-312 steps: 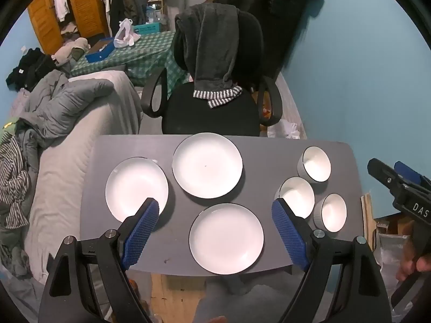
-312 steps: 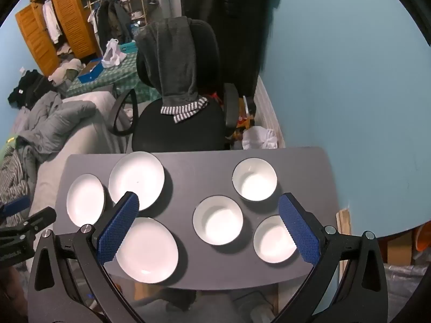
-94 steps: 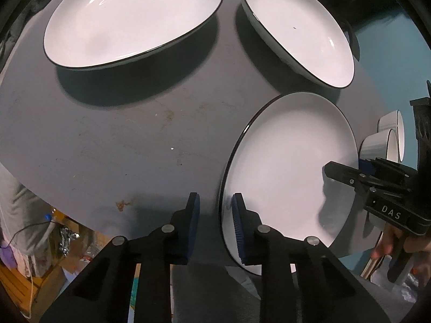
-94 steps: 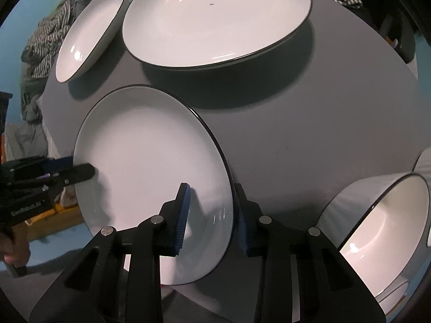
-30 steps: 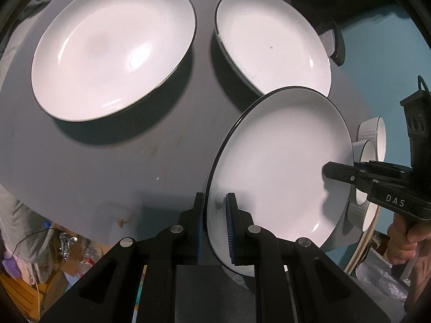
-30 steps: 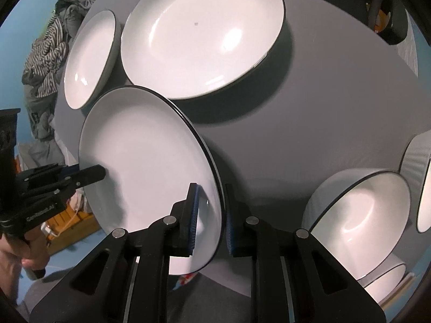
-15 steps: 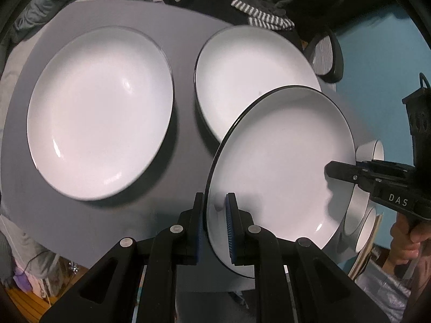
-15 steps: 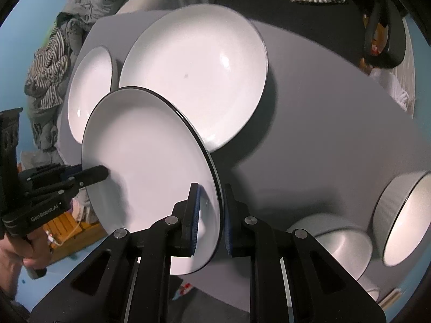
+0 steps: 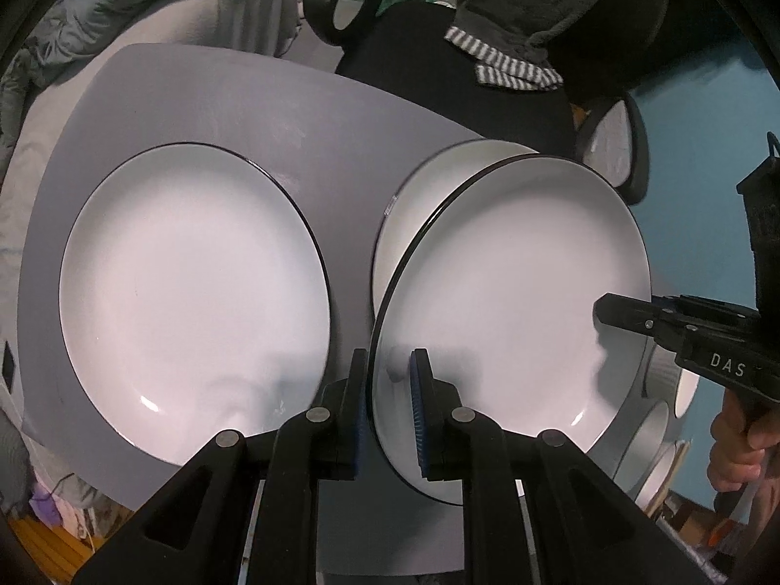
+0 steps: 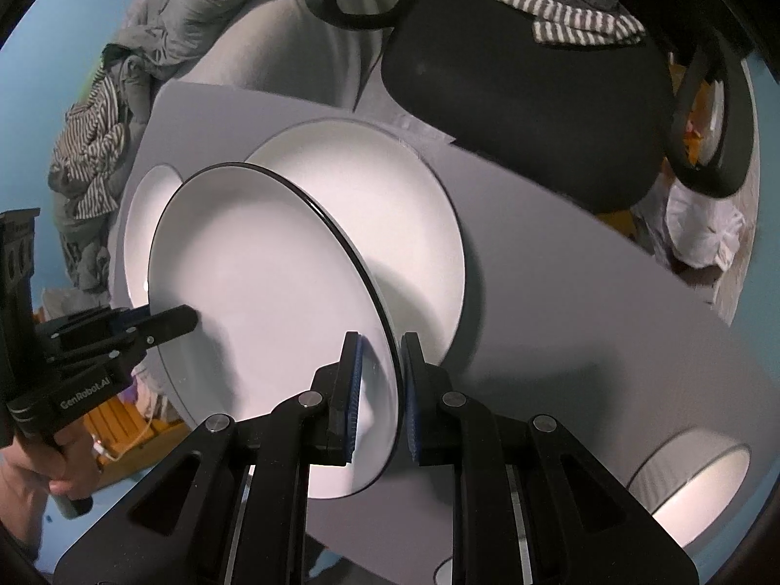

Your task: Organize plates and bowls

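Observation:
A white plate with a black rim [image 9: 512, 292] [image 10: 263, 282] hangs tilted above the grey table [image 9: 243, 97], carried by both grippers. My left gripper [image 9: 387, 360] [image 10: 190, 317] pinches its near-left rim; its jaws are opening slightly with the rim still between the pads. My right gripper [image 10: 378, 341] [image 9: 614, 312] is shut on the opposite rim. The held plate covers most of a second white plate [image 9: 419, 195] [image 10: 390, 195] lying on the table. A third plate [image 9: 195, 292] [image 10: 141, 224] lies to the left.
White bowls [image 10: 697, 487] [image 9: 658, 380] stand at the table's right end. A black office chair [image 10: 526, 63] with draped clothes is just beyond the far edge. A bed with grey bedding [image 9: 122, 0] lies at the far left. A person's hand [image 9: 741, 438] grips the right handle.
Both grippers have carried the plate away from the near edge toward the far side. It now hangs over the middle plate instead of in front of it.

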The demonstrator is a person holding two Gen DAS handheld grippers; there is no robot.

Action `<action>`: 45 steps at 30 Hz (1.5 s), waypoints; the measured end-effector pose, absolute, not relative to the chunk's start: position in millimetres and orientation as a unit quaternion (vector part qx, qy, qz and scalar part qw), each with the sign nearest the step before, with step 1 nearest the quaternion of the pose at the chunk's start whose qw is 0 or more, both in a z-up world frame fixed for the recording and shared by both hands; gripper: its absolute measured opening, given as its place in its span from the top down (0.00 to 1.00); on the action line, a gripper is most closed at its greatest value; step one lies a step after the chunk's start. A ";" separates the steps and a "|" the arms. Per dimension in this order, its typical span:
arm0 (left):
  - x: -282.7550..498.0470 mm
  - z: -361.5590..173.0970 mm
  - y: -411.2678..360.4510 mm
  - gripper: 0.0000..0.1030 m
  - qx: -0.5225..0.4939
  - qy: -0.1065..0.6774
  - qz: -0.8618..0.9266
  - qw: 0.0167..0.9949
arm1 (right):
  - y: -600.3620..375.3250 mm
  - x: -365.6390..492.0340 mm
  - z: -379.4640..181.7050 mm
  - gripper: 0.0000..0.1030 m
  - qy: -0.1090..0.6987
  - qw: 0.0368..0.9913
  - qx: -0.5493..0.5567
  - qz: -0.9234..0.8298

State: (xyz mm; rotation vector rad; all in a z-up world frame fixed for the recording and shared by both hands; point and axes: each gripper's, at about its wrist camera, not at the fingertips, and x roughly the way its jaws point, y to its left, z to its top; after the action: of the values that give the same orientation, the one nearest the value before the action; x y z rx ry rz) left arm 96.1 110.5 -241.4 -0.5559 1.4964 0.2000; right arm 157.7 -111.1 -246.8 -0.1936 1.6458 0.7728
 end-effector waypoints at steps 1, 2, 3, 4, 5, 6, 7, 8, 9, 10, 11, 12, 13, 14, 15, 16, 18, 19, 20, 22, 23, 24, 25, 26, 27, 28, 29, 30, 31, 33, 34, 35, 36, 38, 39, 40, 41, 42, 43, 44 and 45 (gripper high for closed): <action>97.8 -243.2 109.5 0.85 -0.248 0.671 0.092 0.693 | -112.1 161.4 -248.5 0.84 0.715 0.608 -0.082 0.335; 99.4 -244.4 110.2 0.85 -0.247 0.672 0.094 0.692 | -111.1 162.5 -250.8 0.84 0.717 0.607 -0.080 0.334; 100.6 -245.6 111.8 0.85 -0.246 0.673 0.096 0.691 | -108.7 164.6 -252.0 0.84 0.718 0.609 -0.075 0.329; 102.2 -246.7 111.4 0.85 -0.246 0.674 0.097 0.690 | -107.9 167.6 -253.2 0.84 0.719 0.607 -0.074 0.330; 103.4 -247.8 111.3 0.85 -0.245 0.675 0.098 0.689 | -106.5 168.9 -255.5 0.84 0.721 0.605 -0.073 0.330; 105.4 -248.4 111.3 0.85 -0.245 0.676 0.099 0.688 | -109.0 173.9 -255.7 0.84 0.722 0.604 -0.073 0.330; 108.6 -249.6 111.1 0.85 -0.244 0.678 0.100 0.686 | -109.6 176.5 -256.4 0.84 0.723 0.603 -0.072 0.330; 109.3 -250.2 110.3 0.85 -0.244 0.679 0.101 0.685 | -109.1 178.8 -256.9 0.83 0.723 0.603 -0.072 0.329; 111.0 -251.6 110.0 0.85 -0.243 0.680 0.102 0.684 | -108.1 180.4 -257.8 0.83 0.723 0.603 -0.073 0.328; 113.4 -252.8 108.8 0.85 -0.241 0.682 0.103 0.683 | -107.5 181.9 -258.7 0.83 0.724 0.604 -0.074 0.326; 115.0 -253.1 108.0 0.85 -0.238 0.683 0.104 0.683 | -107.4 182.8 -259.7 0.83 0.725 0.603 -0.075 0.325; 116.7 -253.7 106.9 0.85 -0.235 0.684 0.105 0.682 | -107.7 183.8 -260.4 0.83 0.726 0.602 -0.075 0.323; 115.6 -253.0 107.9 0.84 -0.232 0.685 0.106 0.682 | -107.3 184.7 -261.5 0.83 0.727 0.602 -0.076 0.322; 117.0 -254.1 107.7 0.84 -0.230 0.686 0.107 0.682 | -106.6 185.6 -262.6 0.83 0.728 0.601 -0.078 0.321; 118.0 -255.7 107.5 0.85 -0.229 0.688 0.108 0.680 | -105.7 186.8 -263.8 0.83 0.729 0.601 -0.080 0.319; 120.1 -256.9 106.9 0.85 -0.228 0.689 0.109 0.680 | -105.2 187.6 -264.1 0.83 0.729 0.601 -0.081 0.318; 121.7 -258.0 105.2 0.85 -0.217 0.691 0.111 0.681 | -105.0 189.2 -265.9 0.83 0.730 0.601 -0.085 0.314; 123.3 -258.6 104.5 0.85 -0.213 0.691 0.113 0.681 | -104.7 190.4 -266.3 0.83 0.731 0.602 -0.087 0.312; 124.2 -258.8 104.5 0.85 -0.211 0.691 0.113 0.682 | -104.7 191.5 -266.8 0.84 0.731 0.601 -0.086 0.311; 124.2 -258.0 106.1 0.85 -0.214 0.691 0.114 0.681 | -103.9 192.5 -265.7 0.85 0.732 0.602 -0.087 0.308; 124.6 -258.1 106.7 0.85 -0.215 0.691 0.114 0.681 | -103.4 193.2 -265.5 0.85 0.733 0.601 -0.088 0.307; 126.3 -259.2 106.5 0.85 -0.215 0.690 0.114 0.682 | -103.0 193.9 -265.8 0.85 0.734 0.600 -0.089 0.306; 126.3 -259.7 106.8 0.85 -0.214 0.689 0.114 0.683 | -102.9 194.7 -265.9 0.85 0.735 0.599 -0.089 0.305; 126.2 -260.1 106.9 0.85 -0.214 0.689 0.114 0.683 | -102.6 195.3 -265.6 0.85 0.735 0.599 -0.089 0.304; 126.3 -260.5 106.8 0.85 -0.213 0.689 0.114 0.683 | -102.3 196.1 -265.9 0.85 0.737 0.597 -0.088 0.303; 126.9 -261.2 106.3 0.85 -0.212 0.689 0.114 0.683 | -102.5 197.1 -266.4 0.84 0.741 0.595 -0.086 0.300; 126.7 -261.4 105.9 0.85 -0.210 0.689 0.114 0.684 | -102.1 197.6 -266.6 0.83 0.743 0.593 -0.087 0.298; 126.9 -261.5 105.1 0.85 -0.207 0.691 0.113 0.684 | -100.7 197.7 -266.4 0.82 0.745 0.590 -0.089 0.296; 127.1 -262.4 104.0 0.85 -0.207 0.691 0.113 0.683 | -100.1 198.1 -266.7 0.80 0.747 0.589 -0.094 0.295; 125.8 -262.0 103.2 0.84 -0.204 0.692 0.114 0.683 | -95.4 197.1 -265.7 0.76 0.749 0.584 -0.106 0.294; 125.9 -262.1 103.0 0.84 -0.202 0.693 0.114 0.683 | -93.5 195.9 -265.2 0.71 0.750 0.582 -0.112 0.294; 125.9 -262.1 102.6 0.83 -0.199 0.693 0.116 0.683 | -90.8 194.4 -264.3 0.68 0.750 0.581 -0.120 0.293; 126.0 -262.2 102.3 0.79 -0.195 0.693 0.118 0.683 | -87.6 193.1 -263.4 0.67 0.750 0.579 -0.131 0.292; 126.4 -261.8 103.2 0.75 -0.192 0.692 0.123 0.685 | -83.5 190.7 -263.0 0.61 0.749 0.577 -0.148 0.290; 125.8 -261.1 103.7 0.74 -0.194 0.690 0.123 0.686 | -81.6 190.1 -263.1 0.60 0.750 0.576 -0.155 0.287; 125.4 -260.8 103.9 0.74 -0.195 0.690 0.123 0.686 | -79.6 189.2 -263.3 0.57 0.750 0.573 -0.164 0.286; 125.1 -260.8 103.7 0.74 -0.196 0.692 0.122 0.684 | -77.0 188.4 -263.2 0.55 0.750 0.571 -0.173 0.285; 124.7 -260.5 102.6 0.74 -0.193 0.693 0.120 0.684 | -74.9 187.4 -263.2 0.54 0.750 0.569 -0.181 0.285; 124.3 -260.0 101.6 0.74 -0.189 0.694 0.118 0.685 | -72.7 185.9 -263.4 0.52 0.748 0.568 -0.193 0.284; 124.0 -258.8 99.8 0.73 -0.181 0.695 0.118 0.686 | -70.7 184.4 -262.9 0.51 0.746 0.568 -0.202 0.281; 123.3 -258.1 98.9 0.72 -0.178 0.694 0.117 0.687 | -69.3 183.3 -262.4 0.51 0.744 0.569 -0.211 0.279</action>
State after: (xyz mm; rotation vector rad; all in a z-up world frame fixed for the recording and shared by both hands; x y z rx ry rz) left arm 123.3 98.9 -258.1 -0.3991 1.5545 0.2618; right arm 183.3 -69.3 -262.4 -0.4947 1.7482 0.6541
